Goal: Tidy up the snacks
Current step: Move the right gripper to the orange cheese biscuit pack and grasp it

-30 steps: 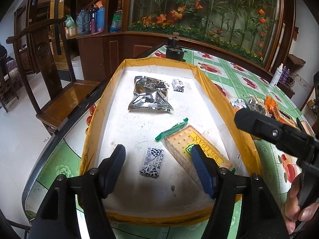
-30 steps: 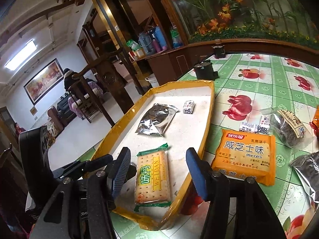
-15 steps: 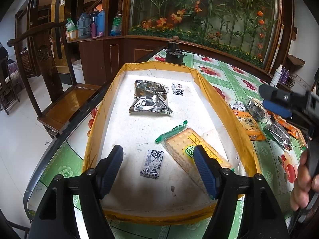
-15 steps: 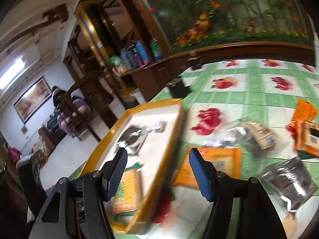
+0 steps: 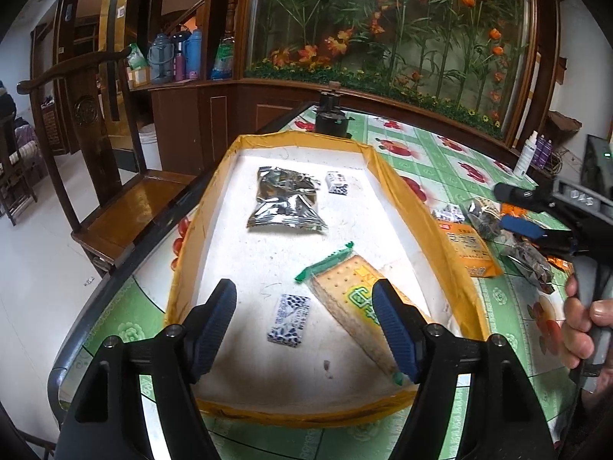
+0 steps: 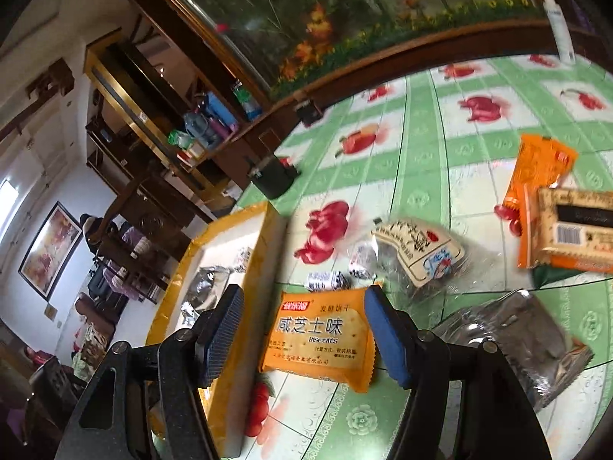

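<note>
My right hand-held gripper (image 6: 302,337) hangs with its fingers spread apart over the orange biscuit pack (image 6: 320,339), which lies on the worktop (image 6: 421,176) just beside the yellow-rimmed tray (image 6: 264,237). My left hand-held gripper (image 5: 304,324) is also spread wide, empty, above the tray, where the cracker pack (image 5: 345,291) and a silver bag (image 5: 285,203) lie.

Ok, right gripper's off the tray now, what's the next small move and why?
Probably lower the right hand-held gripper onto the orange biscuit pack and close: its jaws are open and empty, framing that pack, which lies on the table beside the tray.
</note>
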Action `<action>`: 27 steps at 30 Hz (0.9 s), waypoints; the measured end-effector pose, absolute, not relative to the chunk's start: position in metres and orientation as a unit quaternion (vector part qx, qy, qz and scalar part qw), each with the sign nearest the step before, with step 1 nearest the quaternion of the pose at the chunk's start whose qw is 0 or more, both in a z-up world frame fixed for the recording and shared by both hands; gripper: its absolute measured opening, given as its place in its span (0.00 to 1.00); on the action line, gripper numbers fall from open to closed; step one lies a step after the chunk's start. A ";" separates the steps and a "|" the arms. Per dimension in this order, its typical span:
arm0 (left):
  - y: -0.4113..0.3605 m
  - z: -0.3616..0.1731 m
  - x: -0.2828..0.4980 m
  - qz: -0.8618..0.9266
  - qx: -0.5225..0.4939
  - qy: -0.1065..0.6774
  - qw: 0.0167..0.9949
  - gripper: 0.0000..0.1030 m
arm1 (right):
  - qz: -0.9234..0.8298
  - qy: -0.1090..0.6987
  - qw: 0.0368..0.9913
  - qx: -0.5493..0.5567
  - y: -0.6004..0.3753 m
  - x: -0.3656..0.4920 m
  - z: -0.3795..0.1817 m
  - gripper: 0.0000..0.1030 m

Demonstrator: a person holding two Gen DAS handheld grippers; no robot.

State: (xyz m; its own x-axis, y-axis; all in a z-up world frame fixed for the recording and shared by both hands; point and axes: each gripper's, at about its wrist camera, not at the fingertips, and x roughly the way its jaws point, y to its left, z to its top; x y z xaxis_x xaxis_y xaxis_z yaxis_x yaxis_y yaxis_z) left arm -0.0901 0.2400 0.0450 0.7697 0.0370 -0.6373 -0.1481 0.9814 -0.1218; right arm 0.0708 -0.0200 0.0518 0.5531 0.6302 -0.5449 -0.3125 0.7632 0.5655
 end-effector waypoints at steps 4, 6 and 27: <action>0.234 0.046 -0.092 0.042 -0.074 0.326 0.941 0.72 | 0.288 0.397 0.850 0.192 -0.010 0.074 0.045 0.68; 0.232 0.044 -0.091 0.039 -0.069 0.330 0.941 0.72 | 0.296 0.400 0.849 0.178 -0.002 0.079 0.042 0.68; 0.243 0.038 -0.086 -0.018 -0.120 0.336 0.934 0.72 | 0.319 0.419 0.848 0.054 0.015 0.051 0.060 0.73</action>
State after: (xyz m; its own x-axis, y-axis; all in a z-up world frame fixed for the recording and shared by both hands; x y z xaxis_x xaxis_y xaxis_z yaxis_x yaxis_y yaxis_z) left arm -0.0857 0.2429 0.0384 0.7733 -0.1140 -0.6237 -0.0469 0.9707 -0.2356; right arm 0.0507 0.0147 0.0596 0.4446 0.5871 -0.6765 -0.4964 0.7901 0.3596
